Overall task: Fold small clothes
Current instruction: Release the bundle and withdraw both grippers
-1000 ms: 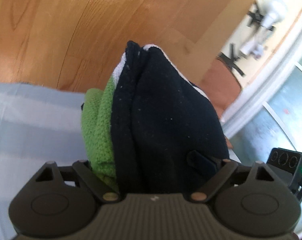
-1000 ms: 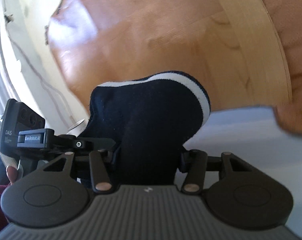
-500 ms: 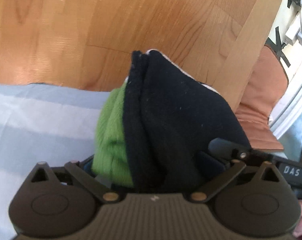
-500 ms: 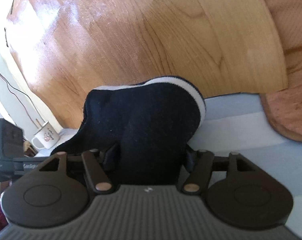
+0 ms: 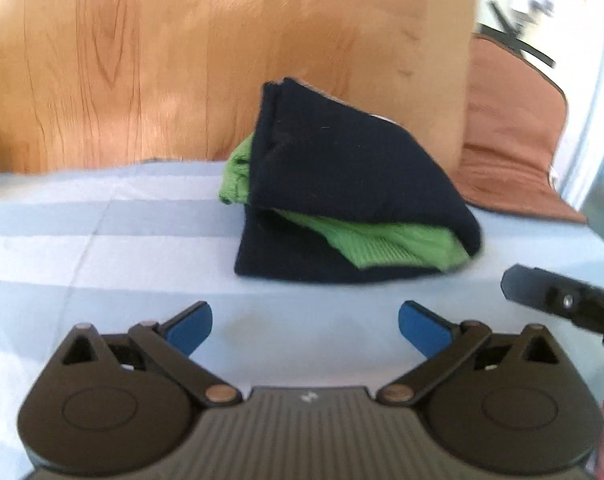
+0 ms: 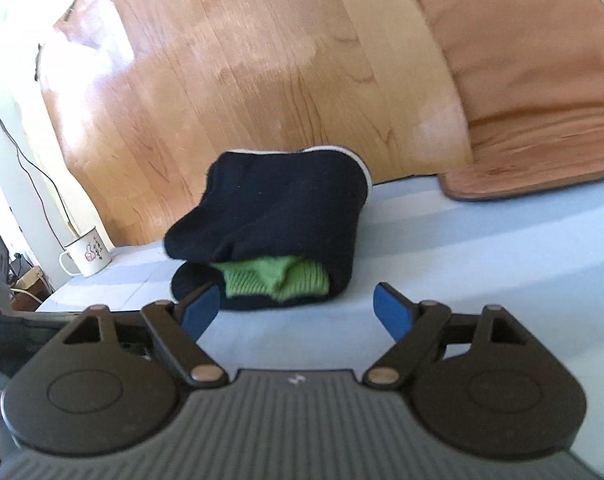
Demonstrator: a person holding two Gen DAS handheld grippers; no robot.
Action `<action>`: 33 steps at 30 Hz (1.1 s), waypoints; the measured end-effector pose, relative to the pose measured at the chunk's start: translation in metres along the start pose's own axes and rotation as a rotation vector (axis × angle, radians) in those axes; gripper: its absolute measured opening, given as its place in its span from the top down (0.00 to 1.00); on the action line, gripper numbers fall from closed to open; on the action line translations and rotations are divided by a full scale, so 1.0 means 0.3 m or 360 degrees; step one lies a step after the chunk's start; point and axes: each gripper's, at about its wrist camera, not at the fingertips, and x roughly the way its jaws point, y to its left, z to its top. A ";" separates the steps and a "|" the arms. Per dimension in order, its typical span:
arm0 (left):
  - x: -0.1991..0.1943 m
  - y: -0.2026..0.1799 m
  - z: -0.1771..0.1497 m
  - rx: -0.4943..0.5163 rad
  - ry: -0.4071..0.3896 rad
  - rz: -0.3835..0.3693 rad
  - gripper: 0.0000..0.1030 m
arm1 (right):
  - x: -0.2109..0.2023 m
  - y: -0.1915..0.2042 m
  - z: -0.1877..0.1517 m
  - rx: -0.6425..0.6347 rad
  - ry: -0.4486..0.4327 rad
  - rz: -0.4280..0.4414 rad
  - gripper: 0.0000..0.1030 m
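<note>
Folded navy knit garment with green ribbed lining (image 5: 341, 184) lying on pale blue striped cloth (image 5: 82, 240). Left tongs (image 5: 303, 326) released, spread wide, empty. Right tongs (image 6: 298, 310) opening, empty. No legible writing.

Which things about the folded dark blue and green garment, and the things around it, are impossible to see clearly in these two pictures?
- Folded garment: its far side and underside are hidden by its own layers in both views, and the left wrist view is blurred.
- Green layer: only an edge shows; the dark cloth covers the rest.
- Mug: its drawing is too small to read.
- Brown cushion: cut by the right wrist view's edge.
</note>
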 end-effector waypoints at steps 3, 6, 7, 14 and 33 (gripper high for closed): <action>-0.056 -0.045 -0.036 0.0086 -0.0050 0.0058 0.00 | -0.073 0.005 -0.038 0.0051 -0.0057 -0.0025 0.16; -0.106 -0.078 -0.071 0.0128 -0.0057 0.0065 0.00 | -0.119 0.026 -0.070 0.0030 -0.0069 -0.0029 0.16; -0.116 -0.081 -0.078 0.0133 -0.0062 0.0068 0.00 | -0.129 0.035 -0.077 0.0014 -0.0069 -0.0030 0.16; -0.172 -0.064 -0.106 0.0060 -0.0162 0.0095 0.00 | -0.172 0.033 -0.108 0.0044 -0.0059 -0.0033 0.14; -0.219 -0.094 -0.120 0.0164 -0.0358 0.0149 0.00 | -0.170 0.021 -0.115 0.0088 -0.0035 0.0007 0.14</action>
